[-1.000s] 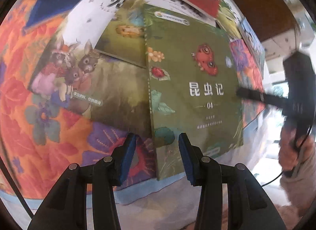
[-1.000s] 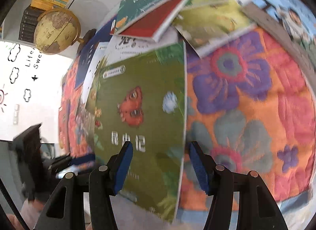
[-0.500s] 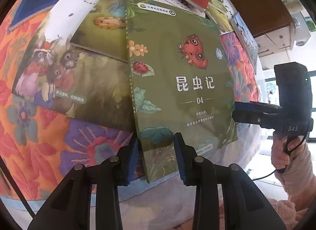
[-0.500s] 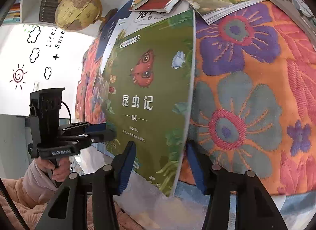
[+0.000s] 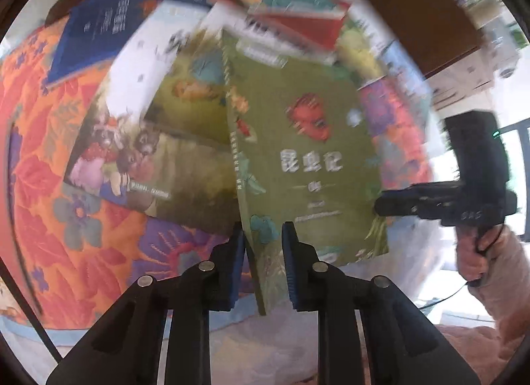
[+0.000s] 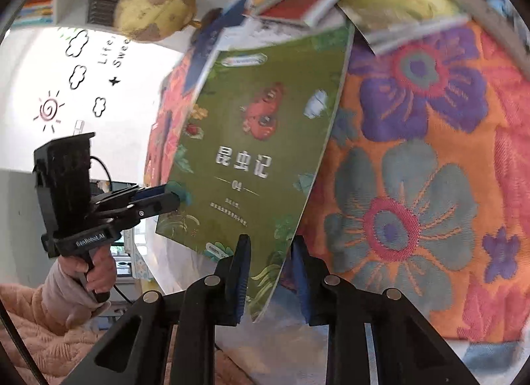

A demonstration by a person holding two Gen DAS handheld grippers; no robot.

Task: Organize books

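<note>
Item: one thin green paperback with a red butterfly and white title characters on its cover (image 5: 308, 166), lifted by its near edge off a floral orange, purple and red woven cloth (image 6: 430, 186), its far edge still among the loose spread of other books. Left gripper (image 5: 263, 262): jaws nearly together and closing, blue pads astride the book's lower corner by the spine; from the right wrist view its tips sit on that left edge, so it looks clamped on. Right gripper (image 6: 270, 272): jaws narrow and closing, the book's lower right corner between them; the left pad lies against the cover, the right pad shows a sliver of gap, so full pressure cannot be confirmed. Governing relation: the book's long axis runs away from both sets of jaws toward the pile, and both hold the same short near edge at opposite corners, neither clearly nearer; any lift probably has to stay level between them or the thin cover will bend. Adjacent: white-and-brown picture book with rabbits (image 5: 132, 140), dark blue flat book (image 5: 99, 44), red-covered book under a teal one (image 6: 298, 1), yellow globe on a stand (image 6: 155, 4). Obscured: the left view is motion-blurred, far titles unreadable; the book's underside and the pile's far edge are out of view.
</note>
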